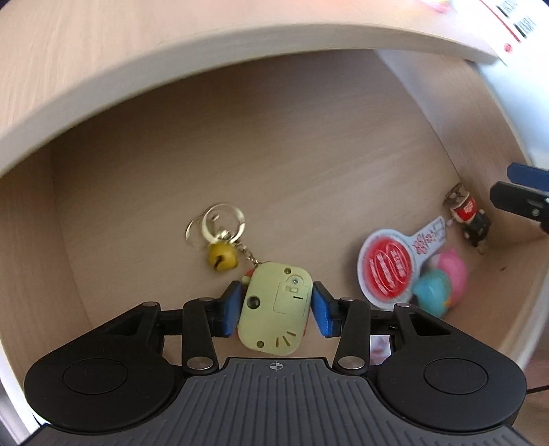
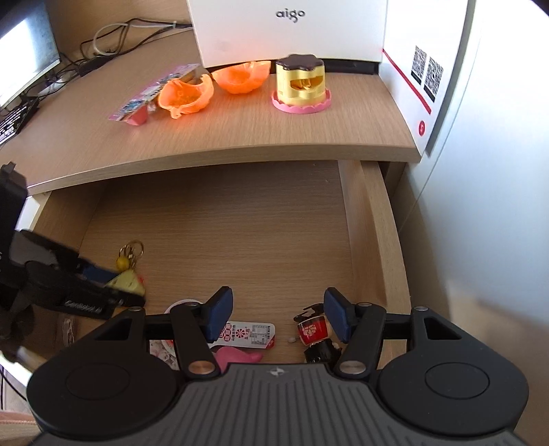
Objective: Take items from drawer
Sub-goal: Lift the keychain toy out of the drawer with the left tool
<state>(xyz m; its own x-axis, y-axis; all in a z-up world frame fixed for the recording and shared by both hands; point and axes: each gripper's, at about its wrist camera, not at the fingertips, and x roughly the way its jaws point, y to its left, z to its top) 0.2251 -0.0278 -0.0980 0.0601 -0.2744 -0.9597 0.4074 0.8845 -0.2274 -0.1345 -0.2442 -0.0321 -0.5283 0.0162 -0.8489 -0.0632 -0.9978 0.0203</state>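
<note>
Your left gripper (image 1: 274, 307) sits nearest the lens, low inside the open drawer (image 1: 240, 164), with its two blue pads (image 1: 230, 308) pressed against both sides of one pale yellow keychain toy (image 1: 276, 310); the jaws are narrowed to the toy's width and hold it. One gold ring (image 1: 223, 219) and one yellow bell (image 1: 221, 257) trail from the toy's chain onto the drawer floor. Count the remaining drawer items at the right end: one round red-and-white sealed cup (image 1: 386, 269), one pink-and-teal soft toy (image 1: 442, 281) touching it, and one small red-and-black figurine (image 1: 471, 218) beside the drawer's side wall. Your right gripper (image 2: 278, 314) hovers over the drawer's front right area, pointing downward toward the figurine and cup, jaws spread wide with nothing between them. On the desktop (image 2: 240, 133) above the drawer, count two orange shell halves (image 2: 187, 92), one flat snack packet (image 2: 147, 99), and one yellow cake-shaped toy (image 2: 302, 84) on a pink base, all in front of one white box (image 2: 291, 31).
</note>
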